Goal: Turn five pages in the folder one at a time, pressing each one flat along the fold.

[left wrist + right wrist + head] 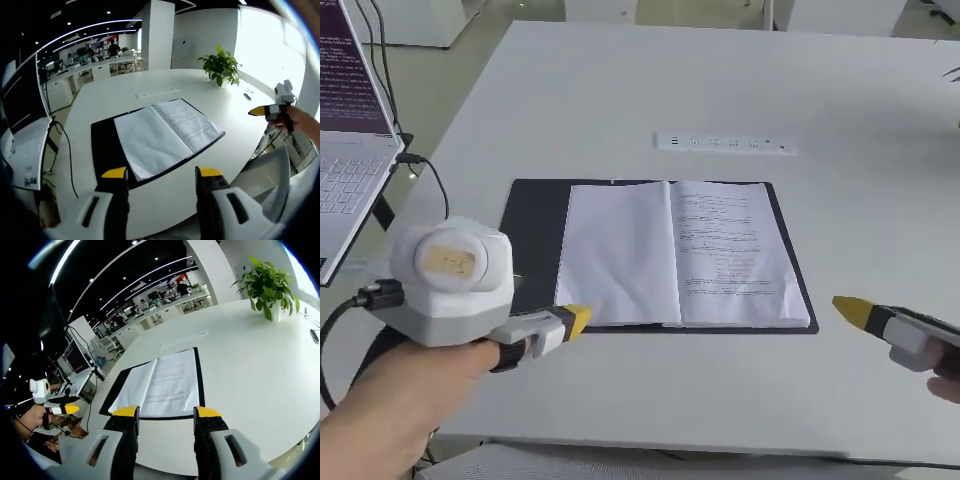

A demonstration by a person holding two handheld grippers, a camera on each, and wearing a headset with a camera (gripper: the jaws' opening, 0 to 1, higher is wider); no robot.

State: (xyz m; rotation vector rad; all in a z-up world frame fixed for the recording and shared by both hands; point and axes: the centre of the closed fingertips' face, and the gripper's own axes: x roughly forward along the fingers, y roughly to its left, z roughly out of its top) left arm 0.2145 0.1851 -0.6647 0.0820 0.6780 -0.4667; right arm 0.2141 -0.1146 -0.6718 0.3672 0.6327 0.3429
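Folder (535,235) lies open flat on the counter (620,90), left hand-held gripper (161,173) and right hand-held gripper (165,412) both spread wide, empty, clear of its near corners; risk: blunt tips catch several sheets together at the right page (735,250) edge, or drag and crease one.

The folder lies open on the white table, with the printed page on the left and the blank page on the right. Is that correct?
No. The folder lies open on the white table, but the head view shows the printed page on the right and the blank page on the left.
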